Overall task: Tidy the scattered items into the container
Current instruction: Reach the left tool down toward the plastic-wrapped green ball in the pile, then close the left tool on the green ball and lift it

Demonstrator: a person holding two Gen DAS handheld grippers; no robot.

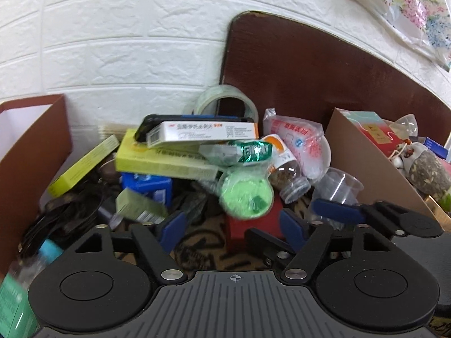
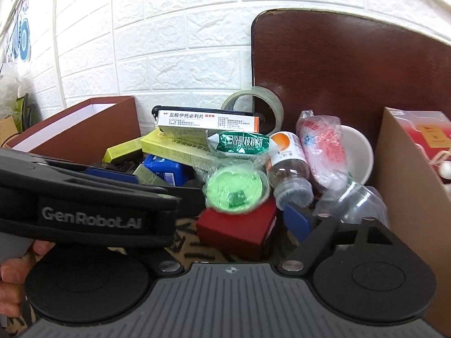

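Low in the frame, the left gripper (image 1: 231,225) is seen spread wide, nothing held between its blue pads. The right gripper (image 2: 296,222) is half hidden by the other tool, so its gap can't be told. Just past both, a red box (image 2: 236,228) is topped by a green wrapped lid (image 2: 235,190). Further up, medicine boxes (image 1: 203,133) are piled mid-frame. The brown container (image 2: 84,129) is found upper left.

Even, bright indoor light fills both views, with soft shadows. Fisheye distortion bends the edges. The green lid (image 1: 245,195) is motion-blurred.
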